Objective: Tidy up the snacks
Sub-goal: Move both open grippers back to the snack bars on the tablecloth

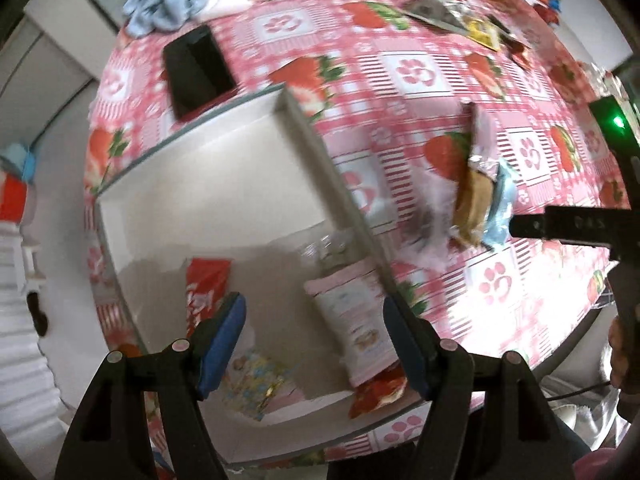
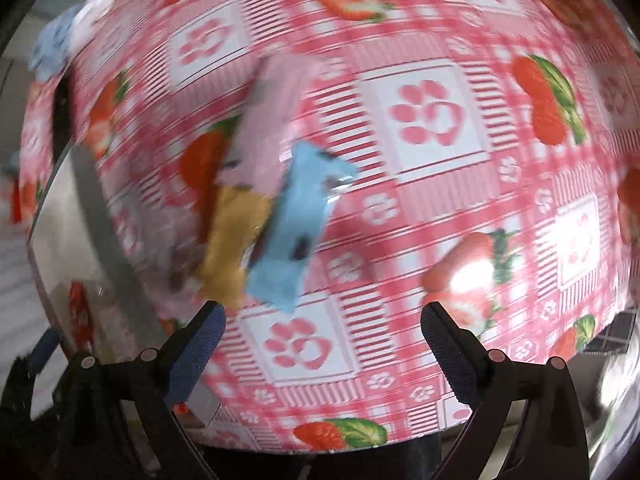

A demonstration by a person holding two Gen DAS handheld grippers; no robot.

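Strawberry-print bench (image 1: 420, 68) carries white tray (image 1: 192, 184), several snacks inside. Snack bundle (image 2: 276, 216) blurred beside tray's right wall. Right gripper (image 2: 322, 344) and left gripper (image 1: 314, 340) wide open, empty. Advice: steady, grip bundle mid-body, lift over wall.

A table (image 1: 420, 68) covered in pink strawberry-print cloth holds a white box (image 1: 208, 184), a black phone (image 1: 198, 70), a blue cloth (image 1: 166, 0), and scattered snack packets (image 1: 452, 14).

Open left tongs (image 1: 314, 346) above snack-filled box (image 1: 208, 184)
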